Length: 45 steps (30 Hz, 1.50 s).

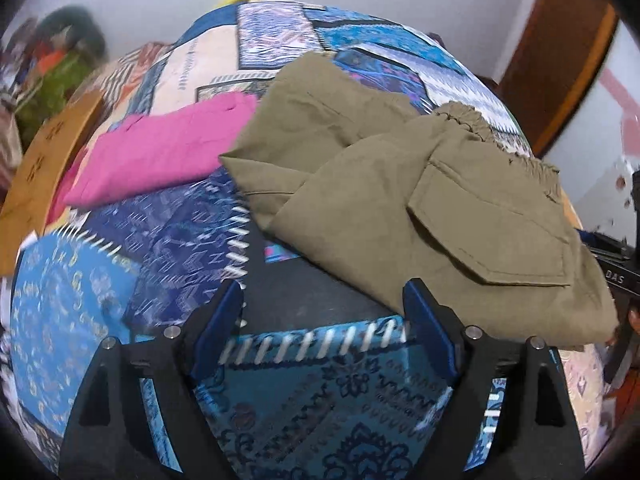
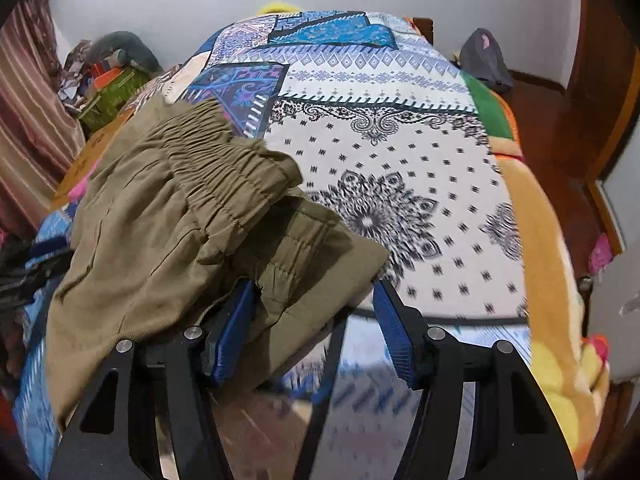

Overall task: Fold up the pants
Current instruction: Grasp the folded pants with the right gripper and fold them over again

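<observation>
Olive pants (image 1: 400,184) lying in a loose, partly folded heap on a patchwork bedspread (image 1: 120,264) in blues and whites, flap pocket (image 1: 492,232) facing up and gathered elastic waistband (image 1: 472,120) toward the far right edge in the left wrist view. Just beside them to the left, touching or nearly so, a folded pink garment (image 1: 160,152), flat on the same bedspread. Left gripper (image 1: 324,320) low over the cover near the front hem of the pants, jaws spread wide with nothing between them, only patterned fabric showing in the gap; right blue pad (image 1: 428,332) close against the pants' near edge, contact not certain. In the right wrist view, the same pants (image 2: 180,232) bunched on the left half of the frame, waistband (image 2: 224,160) crumpled on top. Right gripper (image 2: 316,320) spread wide too, a fold of olive cloth draped into the gap and over the left blue pad (image 2: 232,332), right pad clear of the fabric, so not clamped on anything. Further right, white bedspread (image 2: 420,184) with black medallion print, then an orange blanket (image 2: 548,264) along the bed's edge. Cluttered pile of cloth and boxes (image 2: 112,76) against the far wall at left; motion blur over the near edges of both views.
</observation>
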Available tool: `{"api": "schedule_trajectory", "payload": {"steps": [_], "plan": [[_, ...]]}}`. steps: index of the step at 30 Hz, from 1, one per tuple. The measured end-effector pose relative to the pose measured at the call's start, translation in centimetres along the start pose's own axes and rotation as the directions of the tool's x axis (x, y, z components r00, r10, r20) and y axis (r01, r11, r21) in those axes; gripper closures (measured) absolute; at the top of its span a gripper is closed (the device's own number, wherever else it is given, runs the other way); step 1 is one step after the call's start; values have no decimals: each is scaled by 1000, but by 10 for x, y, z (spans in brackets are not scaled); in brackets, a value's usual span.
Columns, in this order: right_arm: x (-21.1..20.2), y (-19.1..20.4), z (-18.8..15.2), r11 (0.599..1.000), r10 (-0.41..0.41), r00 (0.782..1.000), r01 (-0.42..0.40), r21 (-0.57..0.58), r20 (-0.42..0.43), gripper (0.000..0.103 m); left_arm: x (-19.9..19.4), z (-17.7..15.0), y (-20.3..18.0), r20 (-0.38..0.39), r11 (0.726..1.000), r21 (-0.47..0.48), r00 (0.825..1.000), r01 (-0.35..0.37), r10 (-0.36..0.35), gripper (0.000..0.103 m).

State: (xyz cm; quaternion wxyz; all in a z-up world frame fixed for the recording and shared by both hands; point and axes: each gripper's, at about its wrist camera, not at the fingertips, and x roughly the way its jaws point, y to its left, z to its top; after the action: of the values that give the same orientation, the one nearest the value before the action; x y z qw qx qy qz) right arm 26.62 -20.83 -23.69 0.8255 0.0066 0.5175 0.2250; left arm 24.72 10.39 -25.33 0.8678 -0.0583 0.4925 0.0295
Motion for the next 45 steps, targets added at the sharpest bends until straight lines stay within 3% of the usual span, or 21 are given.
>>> {"api": "schedule_trajectory", "payload": {"steps": [4, 6, 7, 9, 11, 16, 22, 34, 37, 39, 41, 45], "plan": [[-21, -4, -2, 1000, -3, 999, 2, 10, 42, 45, -18, 1, 6, 50, 996, 69, 997, -61, 58, 42], [-38, -2, -5, 1000, 26, 997, -27, 13, 75, 45, -26, 8, 9, 74, 991, 102, 994, -87, 80, 56], [-46, 2, -6, 999, 37, 996, -37, 5, 87, 45, -28, 11, 11, 78, 991, 106, 994, -80, 72, 60], [-61, 11, -8, 999, 39, 993, -38, -15, 114, 45, -32, 20, 15, 92, 993, 112, 995, -44, 34, 83], [-75, 24, -11, 998, 61, 989, -57, -30, 138, 45, -32, 28, 16, 96, 992, 126, 995, -14, 2, 87], [-77, 65, -23, 989, 143, 981, -136, -59, 134, 45, -16, 40, 2, 77, 987, 158, 996, 32, -45, 87], [-27, 71, -31, 983, 175, 984, -174, -51, 30, 45, 15, 37, -7, 3, 986, 166, 1000, 26, -27, 87], [9, 46, 5, 975, 78, 996, -85, -205, -45, 49, 16, 27, -20, 2, 981, 190, 999, -37, 37, 81], [19, 34, 15, 973, 24, 999, -32, -228, -41, 49, 17, 27, -23, 6, 981, 187, 999, -47, 47, 71], [27, 26, 22, 976, 8, 999, -19, -218, -51, 49, 18, 27, -24, 20, 981, 180, 997, -71, 68, 47], [35, 18, 30, 977, -20, 999, 9, -215, -49, 49, 22, 28, -20, 19, 987, 145, 998, -64, 62, 32], [47, 11, 48, 975, -55, 997, 43, -219, -46, 49, 29, 35, -4, -19, 999, 50, 1000, 17, -16, 28]]}}
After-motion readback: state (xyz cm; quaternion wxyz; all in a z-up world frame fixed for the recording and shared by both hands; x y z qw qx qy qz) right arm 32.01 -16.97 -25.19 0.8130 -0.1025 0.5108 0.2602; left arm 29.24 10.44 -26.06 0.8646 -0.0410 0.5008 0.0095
